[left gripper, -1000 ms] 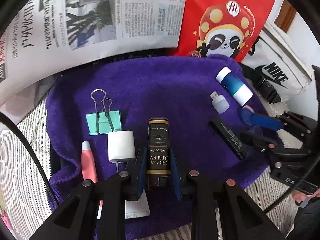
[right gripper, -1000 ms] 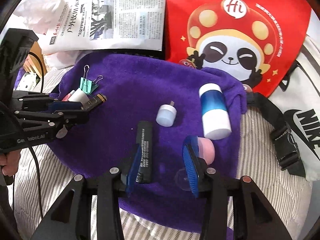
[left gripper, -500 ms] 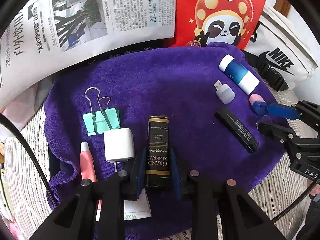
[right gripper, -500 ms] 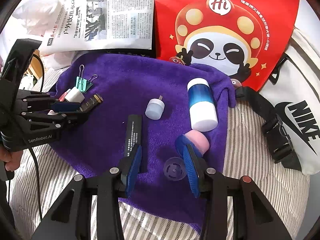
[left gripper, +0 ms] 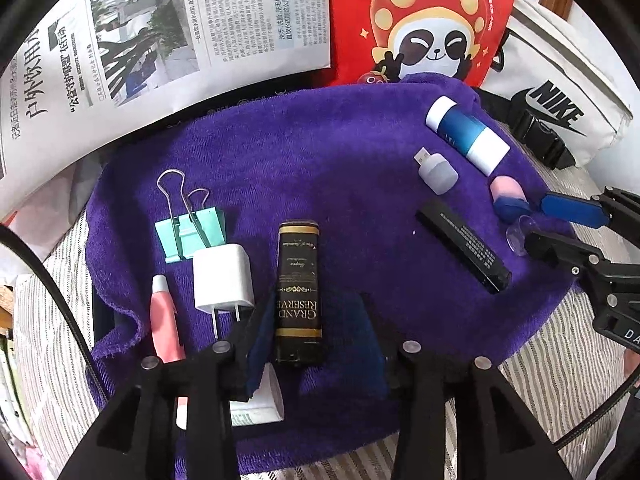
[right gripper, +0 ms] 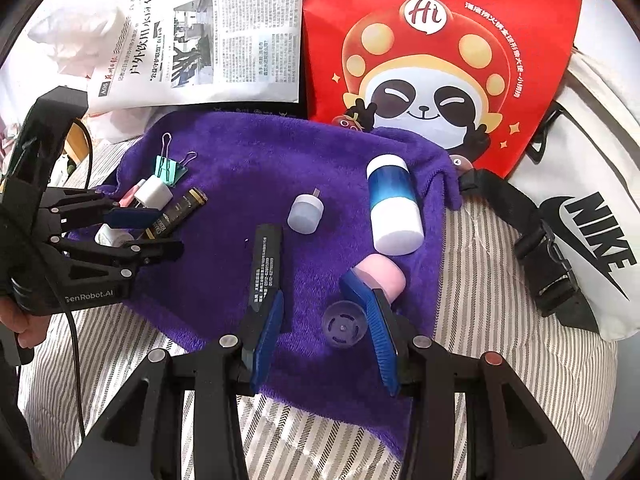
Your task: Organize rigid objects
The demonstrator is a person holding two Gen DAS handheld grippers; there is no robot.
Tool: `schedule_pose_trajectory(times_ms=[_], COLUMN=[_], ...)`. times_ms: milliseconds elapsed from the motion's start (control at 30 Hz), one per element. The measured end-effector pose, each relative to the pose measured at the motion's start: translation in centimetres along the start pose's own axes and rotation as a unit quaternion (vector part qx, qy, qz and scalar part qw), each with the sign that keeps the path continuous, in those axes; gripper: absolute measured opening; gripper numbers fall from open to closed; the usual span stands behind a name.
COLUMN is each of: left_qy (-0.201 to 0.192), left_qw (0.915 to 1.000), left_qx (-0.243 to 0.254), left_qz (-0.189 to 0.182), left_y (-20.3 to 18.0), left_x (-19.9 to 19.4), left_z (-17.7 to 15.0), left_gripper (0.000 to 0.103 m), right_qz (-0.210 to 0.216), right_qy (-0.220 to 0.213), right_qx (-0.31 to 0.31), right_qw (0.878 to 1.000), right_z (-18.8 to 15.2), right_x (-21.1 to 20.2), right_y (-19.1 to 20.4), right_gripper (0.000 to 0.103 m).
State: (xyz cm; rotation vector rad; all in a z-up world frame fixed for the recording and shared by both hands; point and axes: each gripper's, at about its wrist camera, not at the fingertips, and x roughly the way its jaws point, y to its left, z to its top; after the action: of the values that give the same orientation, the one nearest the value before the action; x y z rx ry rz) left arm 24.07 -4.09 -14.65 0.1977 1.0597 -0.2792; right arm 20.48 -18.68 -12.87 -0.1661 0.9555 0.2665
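A black and gold tube (left gripper: 298, 292) lies on the purple towel (left gripper: 320, 168) between the fingers of my left gripper (left gripper: 316, 340). Its jaws are opening and the right pad stands off the tube. From the right wrist view the left gripper (right gripper: 148, 232) still straddles the tube (right gripper: 176, 216). My right gripper (right gripper: 324, 328) is open, low over the towel's near edge. A clear cap (right gripper: 344, 324) lies between its fingers, a pink cap (right gripper: 380, 276) rests against the right finger, and a black stick (right gripper: 266, 264) lies by the left finger.
A teal binder clip (left gripper: 190, 232), a white charger (left gripper: 222, 276) and a pink pen (left gripper: 164, 320) lie left of the tube. A grey USB adapter (left gripper: 438, 168) and a blue and white bottle (left gripper: 466, 134) lie at the right. Newspaper, a red bag and a white bag border the towel.
My left gripper's jaws, shut on the black and gold tube a second ago, have spread and let it go. The tube lies still. The right gripper has hardly moved.
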Motion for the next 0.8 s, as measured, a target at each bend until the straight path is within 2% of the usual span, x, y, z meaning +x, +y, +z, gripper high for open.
schedule_pose_trajectory(times_ms=[433, 800], left_qy=[0.015, 0.012], left_qw=[0.9999, 0.9999], left_qx=[0.002, 0.001], left_qz=[-0.004, 0.009], left_y=[-0.2, 0.7], left_x=[-0.7, -2.6], left_z=[-0.9, -1.9], left_gripper=[0.053, 0.058], right_qz=[0.005, 0.005], right_qy=[0.000, 0.001], right_qx=[0.004, 0.007], right_qw=[1.000, 1.000], right_z=[-0.8, -1.5], right_x=[-0.7, -1.2], right_y=[0.3, 0.8], right_gripper=[0.043, 0.044])
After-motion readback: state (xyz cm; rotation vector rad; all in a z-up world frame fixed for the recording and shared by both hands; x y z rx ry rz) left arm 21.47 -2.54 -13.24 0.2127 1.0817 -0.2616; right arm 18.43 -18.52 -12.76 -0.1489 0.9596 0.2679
